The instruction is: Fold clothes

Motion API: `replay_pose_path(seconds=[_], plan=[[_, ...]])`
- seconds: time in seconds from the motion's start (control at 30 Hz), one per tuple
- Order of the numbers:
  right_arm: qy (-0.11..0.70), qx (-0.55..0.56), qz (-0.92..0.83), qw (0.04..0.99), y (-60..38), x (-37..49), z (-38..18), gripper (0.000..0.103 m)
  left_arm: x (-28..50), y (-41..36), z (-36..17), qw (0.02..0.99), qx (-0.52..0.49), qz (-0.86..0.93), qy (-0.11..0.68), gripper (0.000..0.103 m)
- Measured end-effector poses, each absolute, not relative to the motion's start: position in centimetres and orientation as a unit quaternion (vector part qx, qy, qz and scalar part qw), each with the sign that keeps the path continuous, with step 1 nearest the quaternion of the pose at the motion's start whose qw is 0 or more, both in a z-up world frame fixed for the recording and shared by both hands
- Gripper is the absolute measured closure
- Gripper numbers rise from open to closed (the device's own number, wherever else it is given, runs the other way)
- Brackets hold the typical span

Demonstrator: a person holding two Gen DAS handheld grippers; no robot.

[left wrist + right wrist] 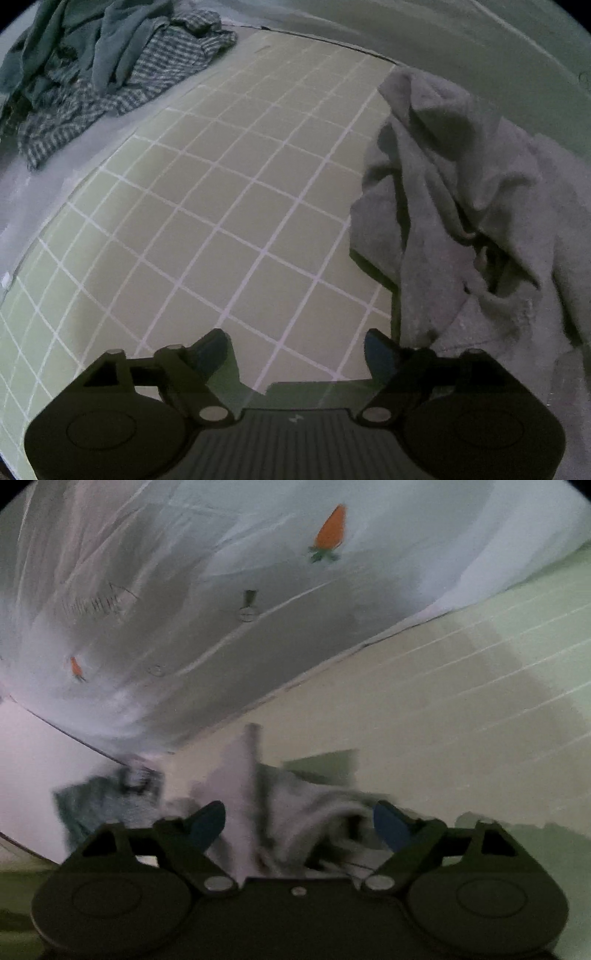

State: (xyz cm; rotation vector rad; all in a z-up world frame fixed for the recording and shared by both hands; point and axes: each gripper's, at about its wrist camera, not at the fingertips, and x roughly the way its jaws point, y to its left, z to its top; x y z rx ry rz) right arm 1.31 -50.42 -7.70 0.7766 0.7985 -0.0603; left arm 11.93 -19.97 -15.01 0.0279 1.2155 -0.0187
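In the left wrist view a crumpled grey garment [469, 206] lies at the right on a green mat with a white grid [236, 206]. My left gripper [295, 350] is open and empty, low over the mat, just left of the garment's near edge. In the right wrist view my right gripper [299, 821] is open, and blurred grey cloth [314, 812] lies between and beyond its fingers. I cannot tell whether it touches them. A teal garment [96, 805] shows blurred at the lower left.
A pile of teal and striped clothes [96, 74] lies at the far left off the mat. A white sheet with carrot prints [330, 530] fills the upper right wrist view, beside the green mat [461, 709].
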Motion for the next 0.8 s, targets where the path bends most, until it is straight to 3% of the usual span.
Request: replay_pose_path(seconds=[0.2, 0.3, 0.4, 0.6, 0.8], plan=[[0.364, 0.440, 0.047, 0.819, -49.8, 6.6, -8.6, 0.048, 12.4, -19.9, -15.4, 0.820, 0.017, -0.006, 0.573, 0.010], [0.375, 0.424, 0.055, 0.822, -49.3, 8.1, -8.9, 0.060, 12.4, -19.8, -15.5, 0.820, 0.014, -0.004, 0.573, 0.008], [0.382, 0.416, 0.057, 0.823, -49.1, 8.7, -9.4, 0.093, 12.3, -19.8, -15.4, 0.820, 0.015, -0.004, 0.572, 0.008], [0.320, 0.439, -0.004, 0.840, -52.7, 5.2, -9.7, 0.096, 12.2, -20.0, -15.3, 0.822, 0.023, -0.006, 0.569, 0.007], [0.210, 0.449, -0.202, 0.844, -62.9, -3.7, -7.5, 0.097, 12.1, -20.2, -15.3, 0.825, 0.033, -0.007, 0.565, 0.008]])
